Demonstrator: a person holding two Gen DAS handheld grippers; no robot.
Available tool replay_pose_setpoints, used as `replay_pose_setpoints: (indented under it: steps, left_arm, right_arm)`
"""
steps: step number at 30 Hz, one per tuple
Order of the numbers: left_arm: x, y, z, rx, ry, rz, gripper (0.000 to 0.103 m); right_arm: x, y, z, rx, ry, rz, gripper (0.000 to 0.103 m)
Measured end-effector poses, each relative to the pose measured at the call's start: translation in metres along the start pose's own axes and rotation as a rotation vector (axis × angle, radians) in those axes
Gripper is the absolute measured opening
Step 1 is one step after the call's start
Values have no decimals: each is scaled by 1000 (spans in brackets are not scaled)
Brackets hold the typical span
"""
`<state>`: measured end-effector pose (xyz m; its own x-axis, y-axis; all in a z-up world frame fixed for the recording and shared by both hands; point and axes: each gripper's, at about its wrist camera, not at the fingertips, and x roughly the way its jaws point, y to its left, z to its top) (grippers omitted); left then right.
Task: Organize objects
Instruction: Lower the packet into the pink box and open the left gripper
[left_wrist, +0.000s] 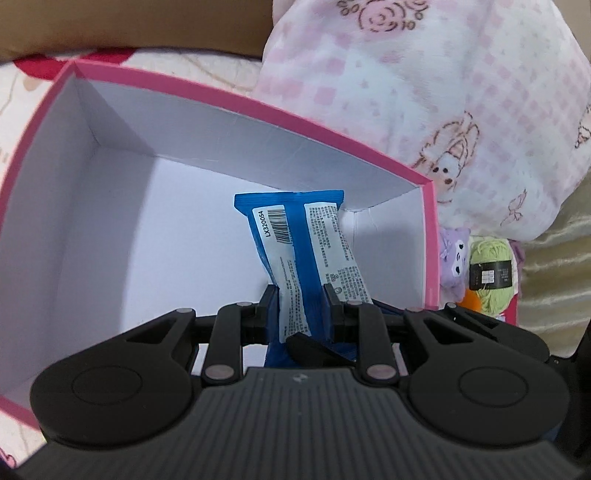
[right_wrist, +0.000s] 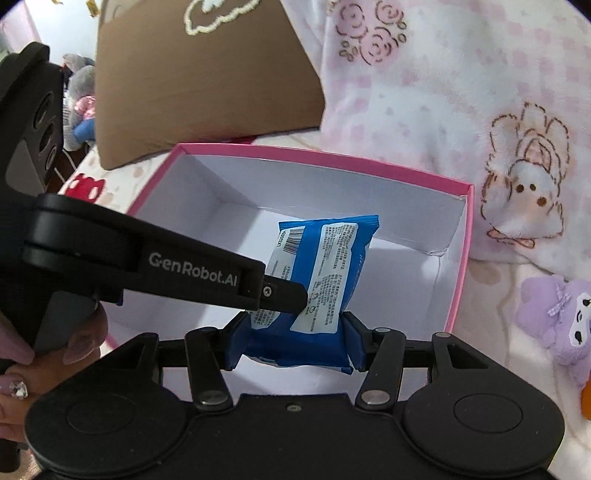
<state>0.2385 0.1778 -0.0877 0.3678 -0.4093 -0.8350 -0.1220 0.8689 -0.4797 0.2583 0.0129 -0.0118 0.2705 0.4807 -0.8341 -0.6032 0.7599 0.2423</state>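
the things rest on a bed, its pale sheet printed with red and tan cartoon figures. a pink box with white inside walls sits on it at mid frame in both views. a pink-checked blanket is heaped at the upper right, touching the box's far right corner. a brown cushion lies at the upper left of the right view, just behind the box. right of the box lie a purple plush and green yarn, close together.
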Motion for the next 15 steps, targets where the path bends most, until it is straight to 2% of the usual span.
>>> replay_pose_setpoints:
  steps: [8, 12, 15]
  left_arm:
    - [20, 4, 6, 3, 26, -35, 21]
    - [28, 18, 12, -78, 21, -76, 21]
    - [33, 23, 12, -95, 20, -62, 21]
  right_arm:
    - [12, 5, -1, -37, 27, -91, 58]
    - [20, 11, 3, -86, 20, -136, 58]
    - [29, 14, 6, -120, 47, -142, 59]
